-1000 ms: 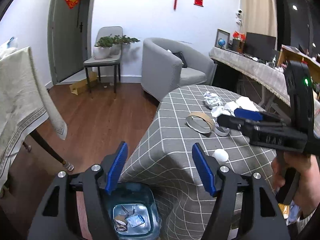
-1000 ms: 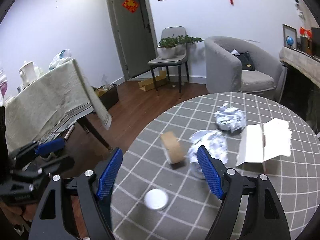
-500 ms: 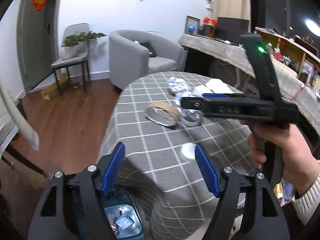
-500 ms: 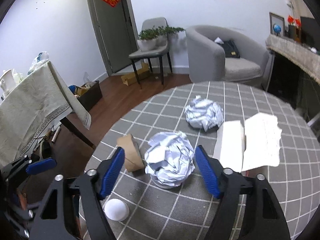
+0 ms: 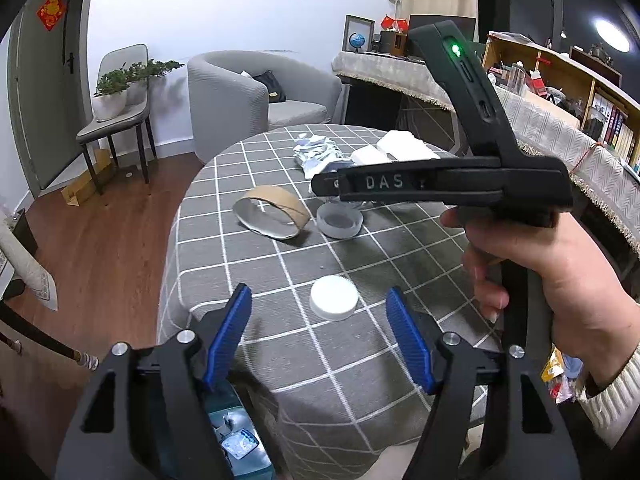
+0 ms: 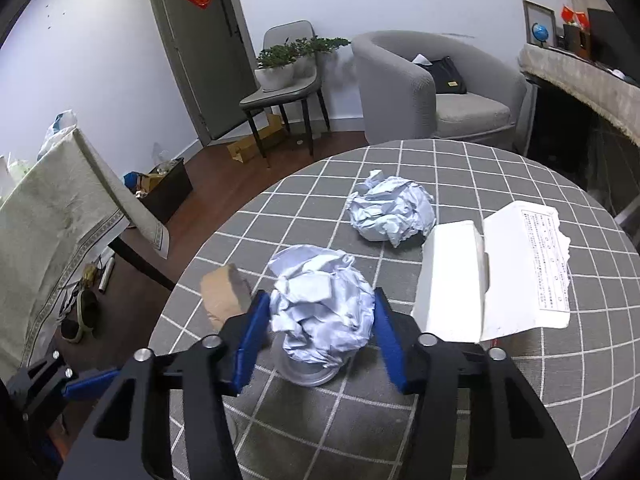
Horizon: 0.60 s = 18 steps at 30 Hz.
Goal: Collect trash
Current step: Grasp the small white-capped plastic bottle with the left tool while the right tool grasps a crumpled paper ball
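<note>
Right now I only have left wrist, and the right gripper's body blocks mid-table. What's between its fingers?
Observer: A crumpled paper ball. The right gripper has one finger on each side of it, close in. I cannot tell whether it is gripping.
Operator: Is the ball on the cloth?
Observer: No, it sits on the clear round dish.
Operator: Is the tape roll in the way?
Observer: The cardboard roll stands outside the jaws, just beside the gripper's left finger.
</note>
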### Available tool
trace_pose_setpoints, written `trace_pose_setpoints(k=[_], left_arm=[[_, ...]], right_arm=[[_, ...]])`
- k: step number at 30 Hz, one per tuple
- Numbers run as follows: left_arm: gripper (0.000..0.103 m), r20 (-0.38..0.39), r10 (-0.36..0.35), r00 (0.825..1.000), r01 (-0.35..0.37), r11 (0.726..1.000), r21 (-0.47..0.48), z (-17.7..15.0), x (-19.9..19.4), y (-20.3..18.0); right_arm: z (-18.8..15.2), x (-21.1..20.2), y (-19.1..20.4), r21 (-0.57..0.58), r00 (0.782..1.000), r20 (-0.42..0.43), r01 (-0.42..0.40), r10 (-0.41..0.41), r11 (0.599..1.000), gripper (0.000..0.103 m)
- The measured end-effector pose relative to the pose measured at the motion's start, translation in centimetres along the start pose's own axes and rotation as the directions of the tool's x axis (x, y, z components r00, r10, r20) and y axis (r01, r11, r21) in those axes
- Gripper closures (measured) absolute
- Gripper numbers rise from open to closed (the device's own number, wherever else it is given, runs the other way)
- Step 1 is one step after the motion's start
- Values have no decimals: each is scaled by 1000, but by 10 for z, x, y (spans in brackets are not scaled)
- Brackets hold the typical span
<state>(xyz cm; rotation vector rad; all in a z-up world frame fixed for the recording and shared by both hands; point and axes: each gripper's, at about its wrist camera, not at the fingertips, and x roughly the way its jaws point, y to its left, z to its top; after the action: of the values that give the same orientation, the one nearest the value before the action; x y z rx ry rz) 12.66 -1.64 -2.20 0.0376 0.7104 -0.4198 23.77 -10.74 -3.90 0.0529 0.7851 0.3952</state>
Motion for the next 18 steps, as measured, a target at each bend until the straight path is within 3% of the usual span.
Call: trace_pose_setpoints(k=[10, 18], left_arm=[[49, -19, -1, 1000, 1, 1000, 14, 0, 16, -10], [67, -43, 53, 998, -51, 998, 37, -3, 30, -16]], right_arm=[[5, -19, -11, 12, 997, 67, -32, 32, 999, 57], [8, -34, -11, 4, 994, 92, -67, 66, 998, 57]])
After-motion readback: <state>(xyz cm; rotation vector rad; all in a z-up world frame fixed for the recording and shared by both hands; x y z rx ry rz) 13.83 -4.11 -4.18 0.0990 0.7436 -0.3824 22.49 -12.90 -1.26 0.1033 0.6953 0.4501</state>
